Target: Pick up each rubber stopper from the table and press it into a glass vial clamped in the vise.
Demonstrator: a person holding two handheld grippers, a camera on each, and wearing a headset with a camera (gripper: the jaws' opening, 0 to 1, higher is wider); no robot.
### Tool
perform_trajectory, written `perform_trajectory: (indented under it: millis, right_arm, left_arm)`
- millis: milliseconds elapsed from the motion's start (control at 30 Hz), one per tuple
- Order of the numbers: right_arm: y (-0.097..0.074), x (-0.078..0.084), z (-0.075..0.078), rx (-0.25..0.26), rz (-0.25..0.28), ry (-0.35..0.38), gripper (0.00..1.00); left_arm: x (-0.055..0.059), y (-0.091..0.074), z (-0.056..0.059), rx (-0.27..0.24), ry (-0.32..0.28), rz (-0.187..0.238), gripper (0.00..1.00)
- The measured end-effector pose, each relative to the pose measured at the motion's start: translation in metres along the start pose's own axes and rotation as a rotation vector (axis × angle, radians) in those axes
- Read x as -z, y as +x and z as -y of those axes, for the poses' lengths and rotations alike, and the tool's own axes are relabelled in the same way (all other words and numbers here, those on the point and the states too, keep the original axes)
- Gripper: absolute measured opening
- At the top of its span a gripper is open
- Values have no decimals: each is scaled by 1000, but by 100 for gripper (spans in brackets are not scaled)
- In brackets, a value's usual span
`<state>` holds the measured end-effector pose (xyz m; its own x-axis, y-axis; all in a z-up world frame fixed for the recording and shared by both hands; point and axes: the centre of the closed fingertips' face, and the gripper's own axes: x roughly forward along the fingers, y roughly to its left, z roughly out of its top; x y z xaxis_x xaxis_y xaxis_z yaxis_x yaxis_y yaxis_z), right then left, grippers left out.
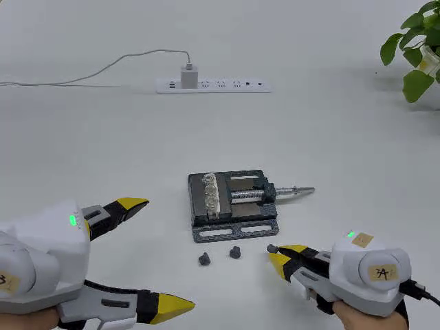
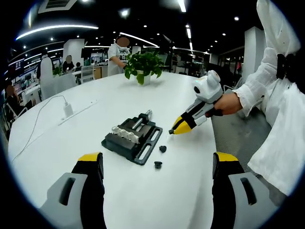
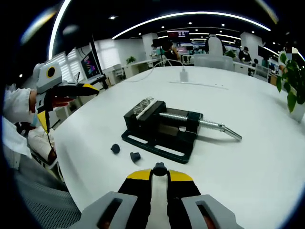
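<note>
Right gripper clamped on a small black rubber stopper, near right of a black metal vise.
Left gripper, near left, has its jaws wide apart.

1. A long white power strip lay flat at the far side, well apart from the other things.
2. A white charger was plugged into its left end.
3. A thin grey cable ran from the charger away to the left.
4. A leafy green plant stood at the far right.
5. In the left gripper view, a person in white stood behind the plant, and a long light glowed on the dark ceiling.
</note>
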<state>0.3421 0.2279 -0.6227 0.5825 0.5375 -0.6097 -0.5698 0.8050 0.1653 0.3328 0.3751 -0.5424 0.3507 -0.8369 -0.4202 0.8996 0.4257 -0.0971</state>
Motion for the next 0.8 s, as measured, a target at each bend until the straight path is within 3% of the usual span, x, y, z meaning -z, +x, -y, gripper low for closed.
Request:
perform_trajectory:
  millis: [267,467,633,733,800]
  right_arm:
    - [-28,-40,-19,-184,84,-89,6]
    - [-53,-66,-38,-344,98,-171,6]
    - [-74,-85,-52,-451,102,-217,6]
    - [-88,-96,-66,-527,102,-249,6]
    - [-94,-102,-71,-551,106,-265,6]
  left_arm:
    - [-18,5,9,68,11,16,85]
    - [-36,9,20,141,44,20,76]
    - [-60,10,28,194,65,50,67]
    - [-77,9,39,247,73,65,59]
    - [-87,7,46,276,92,87,53]
